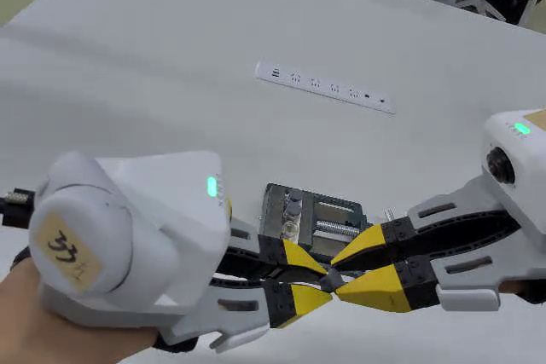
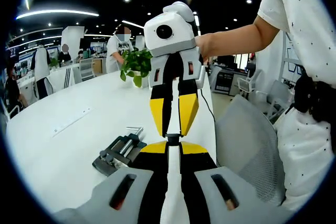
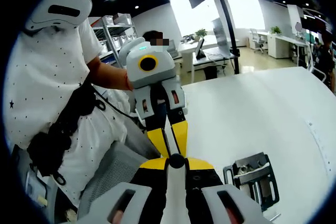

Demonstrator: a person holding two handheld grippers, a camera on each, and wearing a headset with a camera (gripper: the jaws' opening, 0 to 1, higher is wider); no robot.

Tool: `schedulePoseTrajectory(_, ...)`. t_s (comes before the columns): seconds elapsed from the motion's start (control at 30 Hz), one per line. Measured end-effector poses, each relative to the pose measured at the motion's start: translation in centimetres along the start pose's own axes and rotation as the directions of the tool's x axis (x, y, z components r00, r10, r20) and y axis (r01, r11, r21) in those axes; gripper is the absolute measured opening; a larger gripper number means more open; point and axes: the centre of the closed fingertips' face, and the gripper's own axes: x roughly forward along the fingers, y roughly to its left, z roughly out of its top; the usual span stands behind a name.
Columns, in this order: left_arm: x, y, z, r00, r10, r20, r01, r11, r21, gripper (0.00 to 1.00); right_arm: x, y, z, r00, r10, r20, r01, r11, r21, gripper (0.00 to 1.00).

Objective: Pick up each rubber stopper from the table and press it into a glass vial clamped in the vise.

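Stopper of dark rubber (image 1: 331,279), small, off the white surface (image 1: 171,57), clamped between closed fingers of left gripper (image 1: 322,284) and right gripper (image 1: 340,282), near grey metal vise (image 1: 317,215). I judge the pressing-in is not yet done.

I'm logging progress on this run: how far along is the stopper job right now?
Done: one rubber stopper is up off the table. In hand: it sits pinched where the left gripper and right gripper meet tip to tip, just in front of the vise. Left: pressing it into a vial clamped there. Whether any vial is already stoppered is too blurred to tell.
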Motion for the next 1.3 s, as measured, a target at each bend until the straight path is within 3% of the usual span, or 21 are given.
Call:
schedulePoseTrajectory(0.83,0.04,-0.20,0.16,0.9988,-0.048,0.005,0.048,0.999,-0.014,0.04,-0.34,0.21,-0.03,0.9996,0.021,-0.021,-0.022,0.999,-0.050,0.06)
schedulePoseTrajectory(1.3,0.10,0.09,-0.53,0.9995,-0.033,-0.002,0.033,0.999,-0.007,0.04,0.28,-0.33,-0.27,0.9991,0.002,-0.042,-0.004,0.999,-0.046,0.05)
